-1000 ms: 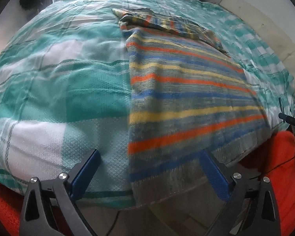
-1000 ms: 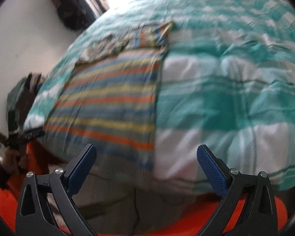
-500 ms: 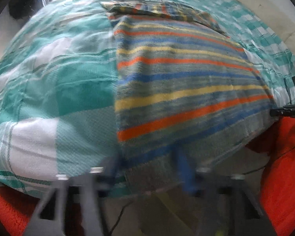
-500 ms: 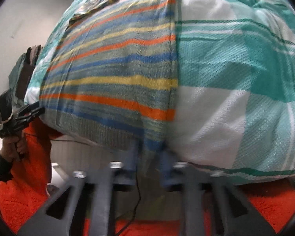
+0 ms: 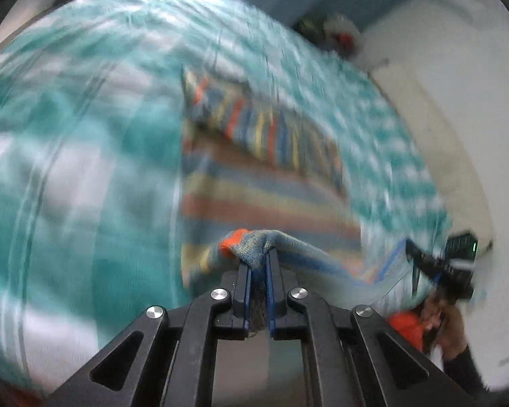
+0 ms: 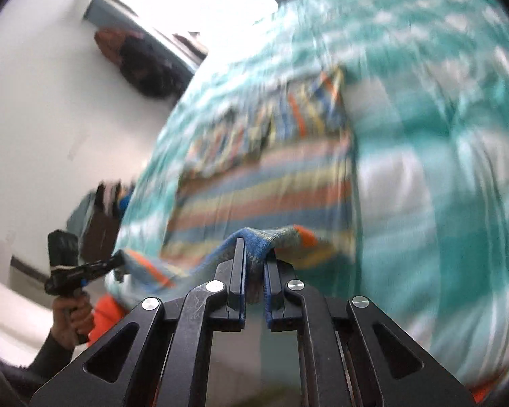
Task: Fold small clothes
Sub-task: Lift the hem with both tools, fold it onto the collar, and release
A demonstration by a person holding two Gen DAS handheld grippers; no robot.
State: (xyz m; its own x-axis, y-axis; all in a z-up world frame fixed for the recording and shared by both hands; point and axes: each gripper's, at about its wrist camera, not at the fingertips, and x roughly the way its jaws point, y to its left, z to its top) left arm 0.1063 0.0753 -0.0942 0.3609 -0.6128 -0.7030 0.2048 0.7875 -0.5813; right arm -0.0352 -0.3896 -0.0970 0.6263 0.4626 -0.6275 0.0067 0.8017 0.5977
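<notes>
A striped knit garment (image 5: 254, 183) in orange, blue, yellow and grey lies on the teal checked bedcover (image 5: 68, 169). My left gripper (image 5: 258, 257) is shut on its near hem at the left corner, and the cloth bunches between the blue pads. In the right wrist view the same striped garment (image 6: 264, 190) shows, with my right gripper (image 6: 254, 254) shut on the hem at the right corner. The lifted hem hangs between the two grippers above the bed. The right gripper (image 5: 420, 264) also shows at the right edge of the left wrist view, the left gripper (image 6: 118, 261) at the left of the right wrist view.
The bedcover (image 6: 441, 169) fills most of both views. White walls (image 6: 51, 118) flank the bed; a dark bundle (image 6: 146, 64) sits by the bright window. A person's hand (image 6: 73, 315) and orange sleeve (image 6: 108, 315) hold the left gripper. Both pictures are motion-blurred.
Both grippers went from wide open to shut on the garment's near hem. They then rose and moved toward the far end of the bed, lifting the hem off the cover.
</notes>
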